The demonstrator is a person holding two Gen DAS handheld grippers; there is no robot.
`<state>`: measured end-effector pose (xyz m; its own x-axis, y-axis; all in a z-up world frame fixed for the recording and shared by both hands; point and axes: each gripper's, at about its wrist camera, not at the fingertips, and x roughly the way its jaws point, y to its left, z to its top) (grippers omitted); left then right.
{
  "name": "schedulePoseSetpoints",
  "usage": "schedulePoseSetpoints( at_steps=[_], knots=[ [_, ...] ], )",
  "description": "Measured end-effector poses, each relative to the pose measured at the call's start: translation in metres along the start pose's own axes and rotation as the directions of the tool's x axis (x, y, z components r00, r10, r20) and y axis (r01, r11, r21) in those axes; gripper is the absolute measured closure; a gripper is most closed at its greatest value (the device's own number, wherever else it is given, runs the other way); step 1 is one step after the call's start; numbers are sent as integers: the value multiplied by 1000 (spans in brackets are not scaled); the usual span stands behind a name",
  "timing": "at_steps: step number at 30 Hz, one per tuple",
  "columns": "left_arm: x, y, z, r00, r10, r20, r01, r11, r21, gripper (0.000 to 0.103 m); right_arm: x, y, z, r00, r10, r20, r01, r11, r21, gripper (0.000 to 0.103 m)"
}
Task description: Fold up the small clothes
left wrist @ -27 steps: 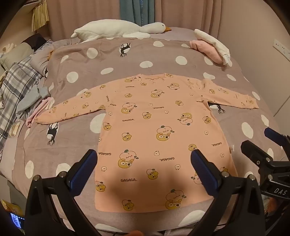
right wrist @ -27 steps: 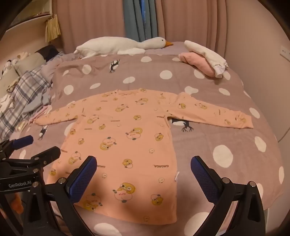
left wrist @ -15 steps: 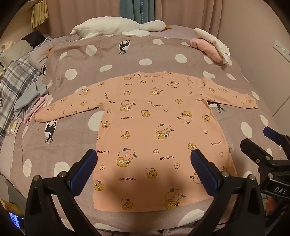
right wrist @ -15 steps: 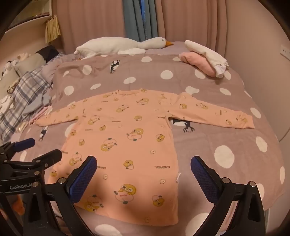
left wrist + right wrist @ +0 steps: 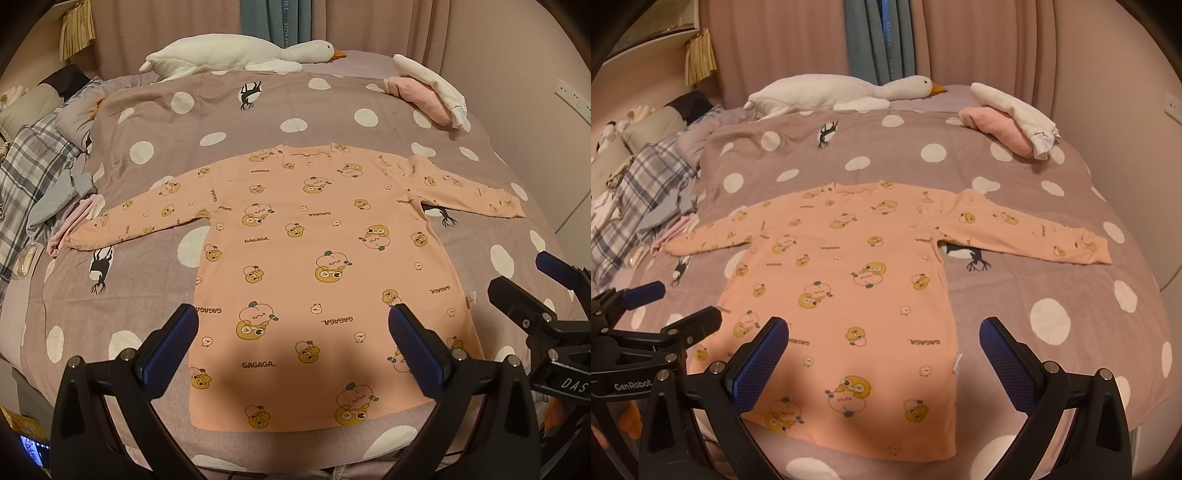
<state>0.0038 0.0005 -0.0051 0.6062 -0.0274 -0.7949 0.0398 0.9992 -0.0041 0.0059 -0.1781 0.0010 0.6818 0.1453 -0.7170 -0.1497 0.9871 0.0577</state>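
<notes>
on the bed, spread flat across the grey polka-dot duvet (image 5: 258, 122), is the peach long-sleeve top (image 5: 325, 266) with the little duck prints and "gagaga" lettering, collar pointing away from me and hem closest to the cameras. both sleeves are stretched straight out to the sides, one cuff ending next to the heap of plaid and grey clothes (image 5: 33, 184) at the edge of the bed, the other reaching toward the wall side. my left gripper (image 5: 291, 332) is hovering above the lower half of the top with its blue-padded fingers (image 5: 173, 339) spread wide apart, nothing between them and no contact with the fabric that i can see. same deal with the right gripper (image 5: 882, 343): fingers (image 5: 1008, 358) wide apart, hanging over the hem area near the side seam of the top (image 5: 849, 291), holding nothing. from the right wrist view i can see the left gripper off to the side over the hem corner, and from the left wrist view the right one pokes in at the edge of the frame. there's a shadow falling on the bottom part of the shirt in both views. further back a white goose plushie (image 5: 842, 92) lies along the head of the bed in front of the curtains, and a pink and white bundle of folded clothes (image 5: 1008, 122) sits near the far corner, well apart from the top.
</notes>
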Motion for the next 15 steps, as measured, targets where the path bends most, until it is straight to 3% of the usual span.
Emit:
schedulePoseSetpoints(
  at_steps=[15],
  knots=[
    [-1, -5, -1, 1000, -2, -3, 2, 1000, 10, 0, -2, -1, 0, 1000, 2, -1, -2, 1000, -1, 1]
  ],
)
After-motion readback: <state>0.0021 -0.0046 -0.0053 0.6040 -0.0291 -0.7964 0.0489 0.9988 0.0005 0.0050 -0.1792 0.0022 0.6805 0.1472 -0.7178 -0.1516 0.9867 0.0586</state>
